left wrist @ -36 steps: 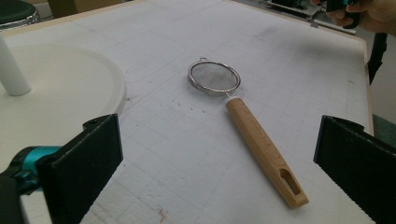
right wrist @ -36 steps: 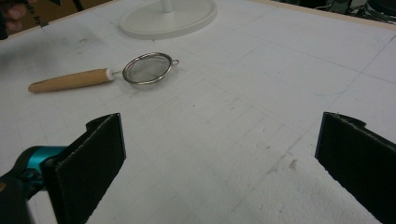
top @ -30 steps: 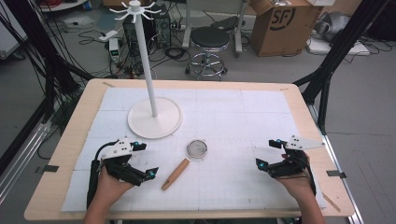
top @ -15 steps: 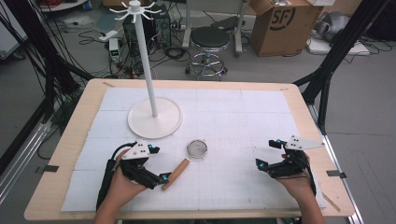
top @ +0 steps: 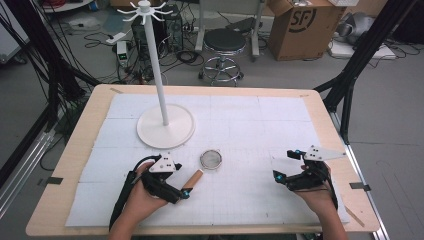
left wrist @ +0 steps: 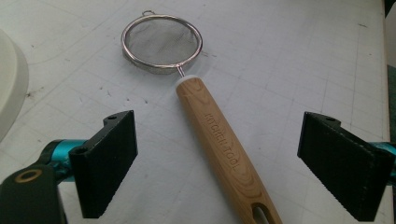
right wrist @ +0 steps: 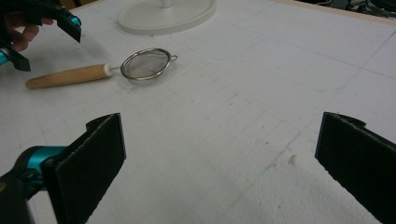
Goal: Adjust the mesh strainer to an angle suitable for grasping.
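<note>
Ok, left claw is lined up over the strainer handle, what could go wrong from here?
1. The wooden handle lies slanted between the left claw's open jaws, which have just been closing; it may twist as they meet it.
2. The mesh bowl sits far from the grip, so it may sag on lifting.
3. The stand base is close; swinging could hit it.

Small strainer [left wrist: 205, 112]: round steel mesh bowl, pale wooden handle stamped KITCHEN TOOL, slot at its end. Lying flat on white gridded mat [top: 260, 130], bowl toward white stand base [top: 165, 126].
</note>
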